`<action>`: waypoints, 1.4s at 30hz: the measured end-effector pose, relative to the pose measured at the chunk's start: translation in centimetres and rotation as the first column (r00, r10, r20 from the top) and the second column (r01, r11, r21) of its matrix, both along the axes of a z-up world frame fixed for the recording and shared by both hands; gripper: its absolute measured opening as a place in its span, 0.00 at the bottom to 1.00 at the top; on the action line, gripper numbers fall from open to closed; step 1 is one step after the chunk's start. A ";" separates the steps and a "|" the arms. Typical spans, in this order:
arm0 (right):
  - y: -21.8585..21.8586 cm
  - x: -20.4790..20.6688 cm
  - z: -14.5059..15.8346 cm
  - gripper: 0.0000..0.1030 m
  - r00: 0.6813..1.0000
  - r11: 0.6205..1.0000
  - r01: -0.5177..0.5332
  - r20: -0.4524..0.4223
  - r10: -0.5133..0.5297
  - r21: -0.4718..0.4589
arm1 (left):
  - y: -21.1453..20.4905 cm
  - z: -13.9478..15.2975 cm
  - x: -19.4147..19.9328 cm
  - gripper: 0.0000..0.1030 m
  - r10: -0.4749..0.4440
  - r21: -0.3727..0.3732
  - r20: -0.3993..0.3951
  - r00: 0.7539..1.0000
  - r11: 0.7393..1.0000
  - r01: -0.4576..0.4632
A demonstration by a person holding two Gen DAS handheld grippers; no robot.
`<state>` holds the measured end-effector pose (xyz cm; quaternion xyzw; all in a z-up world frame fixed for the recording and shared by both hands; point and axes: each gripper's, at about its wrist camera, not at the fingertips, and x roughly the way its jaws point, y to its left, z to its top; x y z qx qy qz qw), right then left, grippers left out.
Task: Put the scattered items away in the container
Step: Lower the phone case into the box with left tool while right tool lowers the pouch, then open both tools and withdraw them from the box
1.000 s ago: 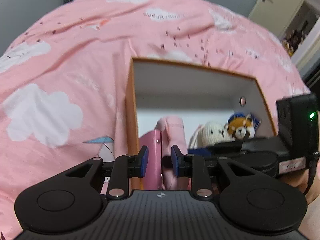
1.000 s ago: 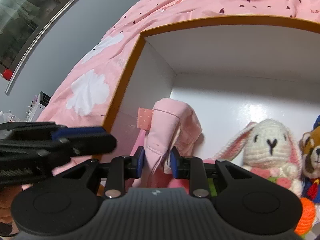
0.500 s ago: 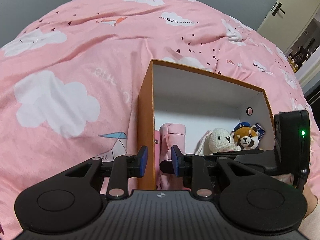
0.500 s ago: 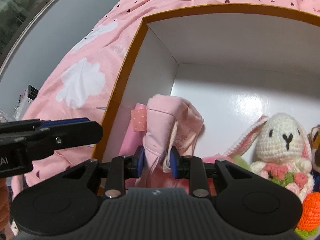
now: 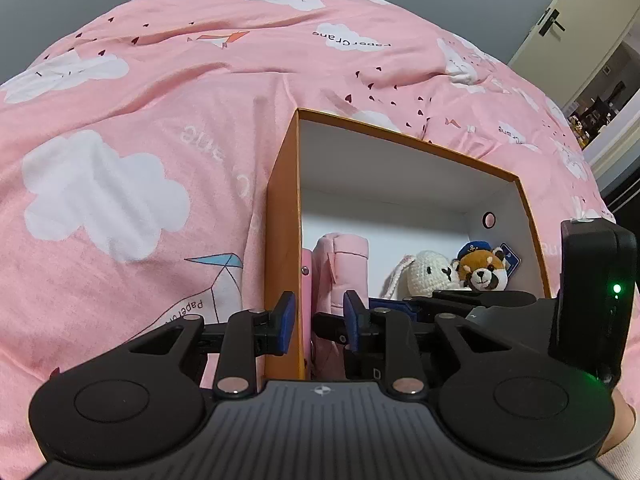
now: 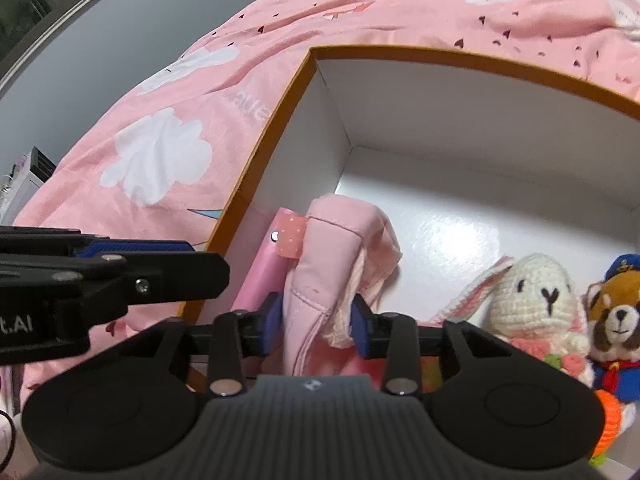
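The box [image 6: 460, 60] sits on the pink bed cover [image 5: 140, 128] and takes up the middle of both views. Inside it, at the lower left, a pink bag [image 6: 328, 264] stands by the left wall. A white bunny [image 6: 536, 292] and a little brown bear [image 6: 616, 316] sit at the lower right.

The right gripper [image 6: 316, 322] is letting go. Its jaws are opening, the bag is between them, and the blue pads [image 6: 362, 330] look just off the cloth now.

The left gripper [image 5: 318, 322] is opening a bit too. Its jaws sit on both sides of the box's orange left wall, near the lower middle of its view. I cannot tell if the pads press on the wall.

The step looks like leaving the bag in the box. To do it well, open the right jaws wide first. Then pull straight back, so the soft cloth does not snag on a pad and come along. Keep clear of the bunny.
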<state>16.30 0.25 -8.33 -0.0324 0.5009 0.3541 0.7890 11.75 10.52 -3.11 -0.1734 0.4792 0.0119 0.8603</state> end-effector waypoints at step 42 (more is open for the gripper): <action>-13.3 -7.3 8.2 0.61 0.947 0.962 0.223 0.200 -0.252 0.159 | -4.0 4.4 -4.3 0.35 -0.155 0.027 0.178 0.972 0.988 0.152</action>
